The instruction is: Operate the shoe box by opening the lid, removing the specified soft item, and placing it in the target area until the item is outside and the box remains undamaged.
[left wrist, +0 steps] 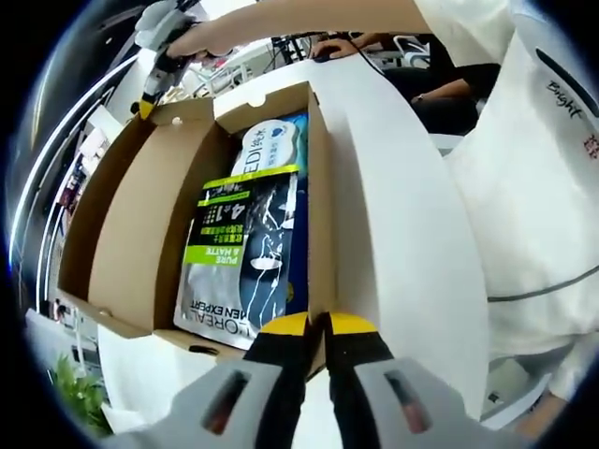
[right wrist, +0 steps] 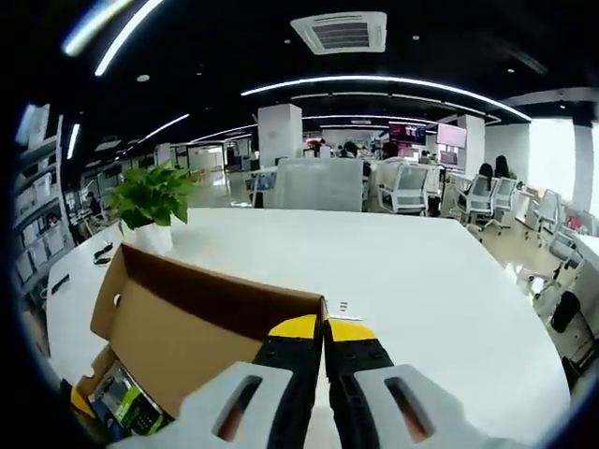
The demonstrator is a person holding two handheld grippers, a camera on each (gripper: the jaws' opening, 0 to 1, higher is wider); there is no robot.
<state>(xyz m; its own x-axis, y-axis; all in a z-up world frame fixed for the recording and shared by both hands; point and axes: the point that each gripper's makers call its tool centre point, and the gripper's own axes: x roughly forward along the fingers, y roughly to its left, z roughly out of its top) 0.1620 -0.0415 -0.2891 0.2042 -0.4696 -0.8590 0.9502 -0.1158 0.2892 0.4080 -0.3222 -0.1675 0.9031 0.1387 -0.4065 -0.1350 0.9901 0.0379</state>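
Observation:
An open cardboard shoe box (left wrist: 131, 243) lies on a white table (left wrist: 393, 187), its lid (left wrist: 103, 187) folded out to the left. Inside lie a grey, green and black soft packet (left wrist: 239, 262) and a white and blue packet (left wrist: 271, 145) beyond it. My left gripper (left wrist: 318, 325) is shut at the near end of the box's right wall, which runs in between its yellow tips. My right gripper (left wrist: 150, 94) reaches in at the top left and pinches the lid's far corner. In the right gripper view, that gripper (right wrist: 325, 327) is shut on the brown lid's (right wrist: 187, 327) edge, with the packets (right wrist: 126, 402) low on the left.
A person's arm (left wrist: 309, 14) and white shirt (left wrist: 533, 187) cross the top and right. A potted plant (right wrist: 150, 201) stands on the table (right wrist: 421, 281) behind the box, with small dark items (right wrist: 101, 253) to its left. Office chairs (right wrist: 407, 187) stand beyond the table.

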